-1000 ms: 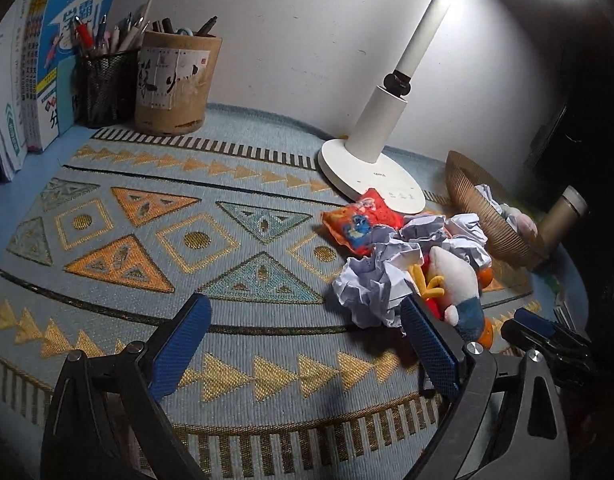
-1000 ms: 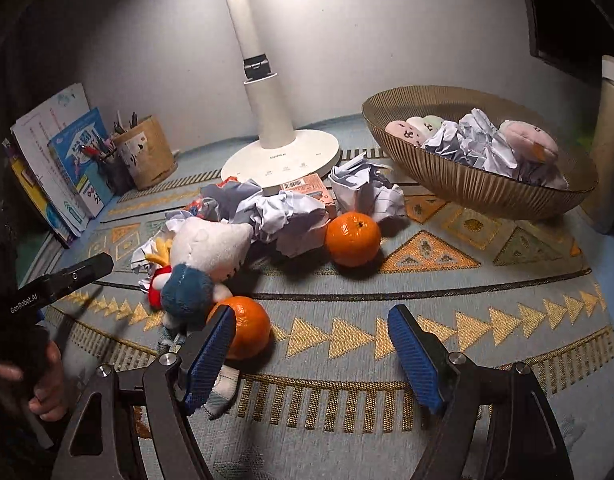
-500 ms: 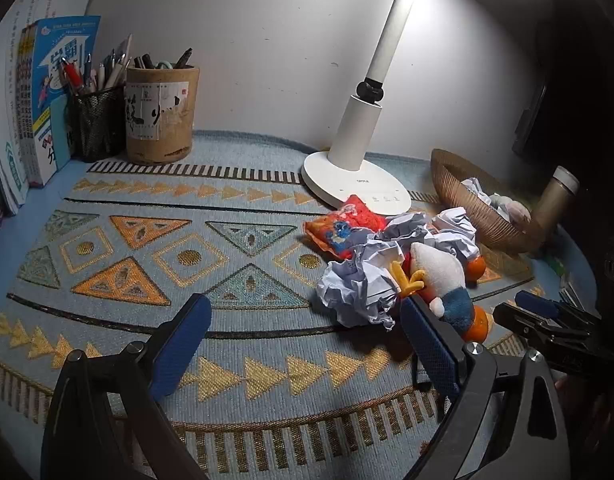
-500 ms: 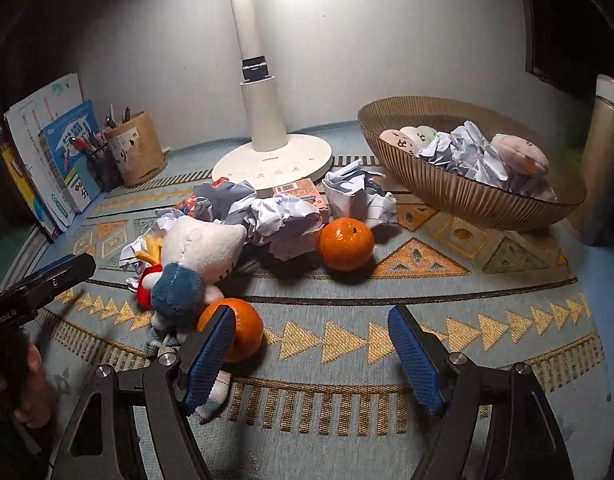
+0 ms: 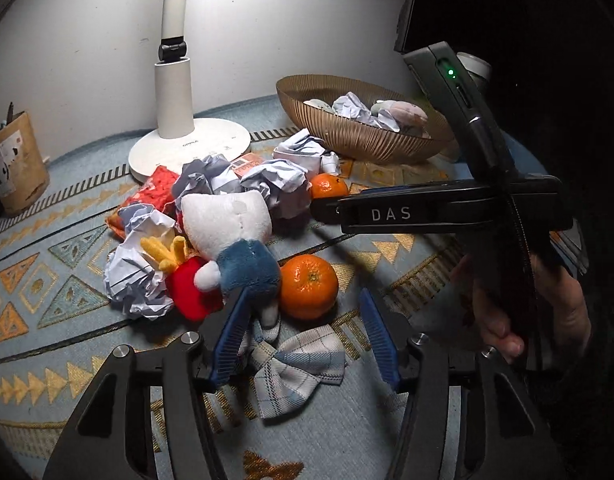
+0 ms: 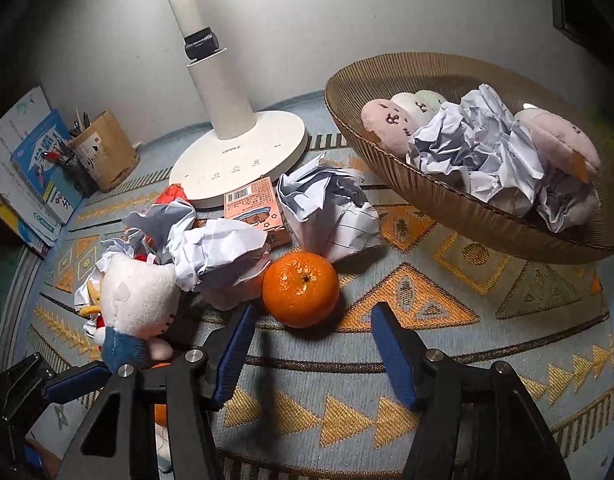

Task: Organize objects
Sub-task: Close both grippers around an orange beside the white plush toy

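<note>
A pile lies on the patterned mat: a white and blue plush toy, crumpled paper balls, a red snack packet and two oranges. My left gripper is open, just short of the near orange, above the toy's plaid bow. My right gripper is open, just short of the far orange. The ribbed bowl at the right holds paper balls and small plush toys. The right gripper's body crosses the left wrist view.
A white desk lamp stands behind the pile. A small pink box lies by its base. A pen holder and books stand at the far left. A crumpled paper ball lies next to the bowl.
Both grippers have moved in towards the pile. The left one has swung right to the near orange. The right one has advanced to the far orange. Both stay open.
</note>
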Demonstrator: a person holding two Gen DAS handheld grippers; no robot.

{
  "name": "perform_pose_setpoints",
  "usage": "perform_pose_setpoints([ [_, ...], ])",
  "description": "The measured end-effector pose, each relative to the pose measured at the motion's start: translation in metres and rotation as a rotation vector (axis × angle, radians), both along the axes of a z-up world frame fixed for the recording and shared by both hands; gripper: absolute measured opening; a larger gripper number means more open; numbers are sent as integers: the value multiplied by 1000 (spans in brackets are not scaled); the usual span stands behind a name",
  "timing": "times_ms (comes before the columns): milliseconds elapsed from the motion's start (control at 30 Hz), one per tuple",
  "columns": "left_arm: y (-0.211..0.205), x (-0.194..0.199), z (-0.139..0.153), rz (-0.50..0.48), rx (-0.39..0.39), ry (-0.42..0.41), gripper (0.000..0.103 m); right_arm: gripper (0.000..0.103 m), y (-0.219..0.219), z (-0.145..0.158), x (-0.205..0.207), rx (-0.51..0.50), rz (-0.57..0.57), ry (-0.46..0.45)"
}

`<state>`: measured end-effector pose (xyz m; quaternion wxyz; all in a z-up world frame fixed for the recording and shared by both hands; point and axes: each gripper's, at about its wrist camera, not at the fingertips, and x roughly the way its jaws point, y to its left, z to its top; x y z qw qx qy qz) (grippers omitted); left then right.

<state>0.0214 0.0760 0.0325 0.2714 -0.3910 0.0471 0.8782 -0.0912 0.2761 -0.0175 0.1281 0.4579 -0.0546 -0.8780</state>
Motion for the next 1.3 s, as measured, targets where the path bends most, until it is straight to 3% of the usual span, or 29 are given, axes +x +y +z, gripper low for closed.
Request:
perform_pose_setpoints([
  [167, 5, -14, -8, 7, -15, -27, 54, 56, -4, -1, -1, -3, 25, 15],
  [233, 10, -17, -12, 2, -34, -24, 54, 44, -4, -2, 0, 6, 19, 14],
  [300, 15, -17, -15, -3, -55, -16, 54, 38, -1, -2, 1, -7, 12, 15],
  [367, 19, -12, -16, -22, -76, 4, 35, 38, 3, -1, 3, -31, 8, 13],
  [467, 20, -6, -13, -30, -76, 17, 36, 38, 9, 5, 11, -56, -2, 25],
  [667, 13, 5, 6, -49, 27, 11, 36, 38, 28, 19, 48, -26, -8, 14],
  [900, 24, 0, -8, -39, 83, -36, 36, 38, 30, 3, 72, 101, 38, 16],
  [1300, 24, 2, -10, -20, 71, -11, 36, 34, 26, 9, 80, 111, 34, 71],
])
